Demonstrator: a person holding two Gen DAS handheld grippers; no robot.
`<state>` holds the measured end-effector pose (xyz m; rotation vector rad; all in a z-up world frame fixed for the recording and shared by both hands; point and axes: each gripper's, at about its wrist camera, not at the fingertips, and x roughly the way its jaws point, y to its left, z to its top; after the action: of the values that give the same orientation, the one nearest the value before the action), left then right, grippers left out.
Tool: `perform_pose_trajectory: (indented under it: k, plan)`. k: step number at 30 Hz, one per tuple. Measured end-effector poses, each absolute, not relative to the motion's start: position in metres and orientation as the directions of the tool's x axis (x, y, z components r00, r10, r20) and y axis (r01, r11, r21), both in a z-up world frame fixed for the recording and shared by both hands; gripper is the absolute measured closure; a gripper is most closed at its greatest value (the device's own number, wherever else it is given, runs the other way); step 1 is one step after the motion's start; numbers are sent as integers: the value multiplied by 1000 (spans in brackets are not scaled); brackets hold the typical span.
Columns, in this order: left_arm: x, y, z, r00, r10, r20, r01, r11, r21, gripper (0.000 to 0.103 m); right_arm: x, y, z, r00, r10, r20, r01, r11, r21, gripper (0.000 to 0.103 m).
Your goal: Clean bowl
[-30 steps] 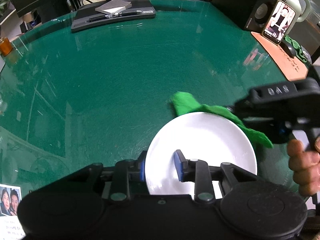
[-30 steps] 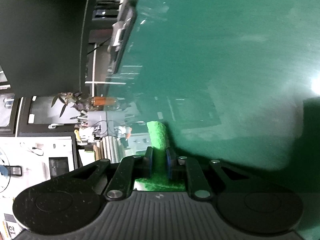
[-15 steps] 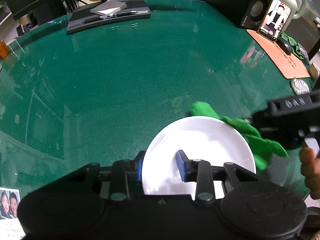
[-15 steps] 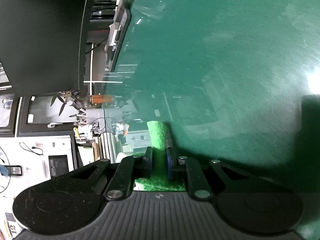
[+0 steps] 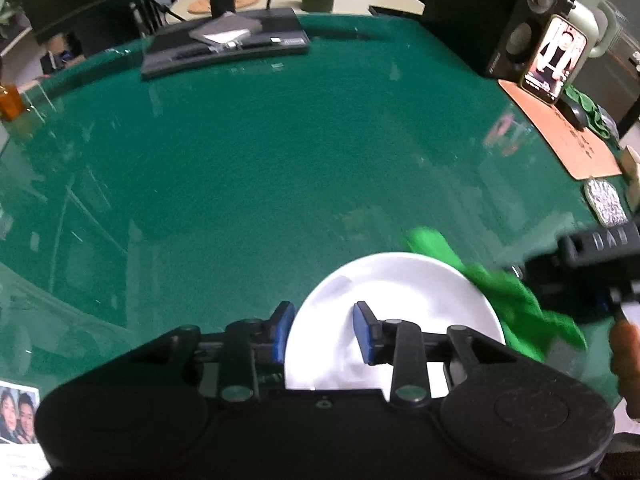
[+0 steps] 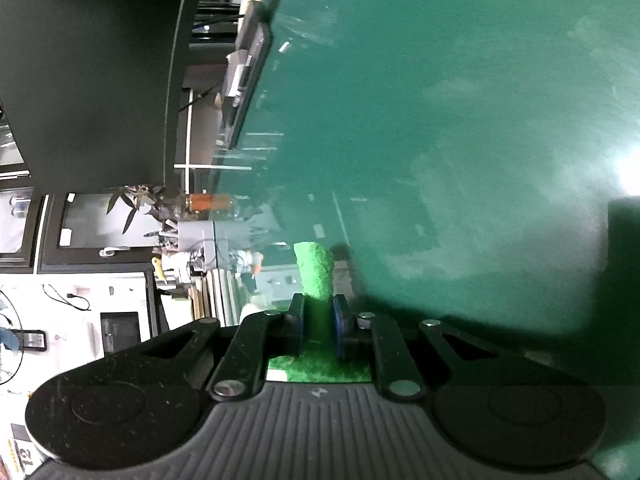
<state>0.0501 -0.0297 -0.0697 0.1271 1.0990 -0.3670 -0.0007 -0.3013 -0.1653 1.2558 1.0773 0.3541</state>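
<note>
Left wrist view: the left claw (image 5: pixel 323 332) straddles the rim of the white bowl (image 5: pixel 394 312) near the bench's (image 5: pixel 280 168) near edge. The right claw (image 6: pixel 319 328), lettering too blurred to read, is clenched on a green cloth (image 5: pixel 516 304) touching the bowl's right rim.

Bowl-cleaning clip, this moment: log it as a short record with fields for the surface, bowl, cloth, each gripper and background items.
surface: green table
bowl: white bowl, its near rim between the left gripper's fingers
cloth: green cloth, draped off the bowl's right rim in the left wrist view
left gripper: left gripper, shut on the bowl rim, one finger outside and one inside
right gripper: right gripper, shut on the cloth, turned sideways to the table
background: phone with lit screen leaning on a speaker; orange mat
</note>
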Motion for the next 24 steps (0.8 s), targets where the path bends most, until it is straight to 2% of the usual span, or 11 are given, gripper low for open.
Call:
perform_pose_trajectory:
  k: [6,8,24]
  plan:
    - [46,-26,-71,386,-174,-906,332,942,-40,71,-5,-301,-171,512,736,-442,338,300,892,88]
    - [46,-27,-73,379,-165,-910,334,942,-32,78,-3,-297,-170,507,740,-441,333,304,893,88]
    - [41,-35,-73,379,-142,-915,370,929,9,73,42,-268,-166,477,752,-454,273,365,890,88]
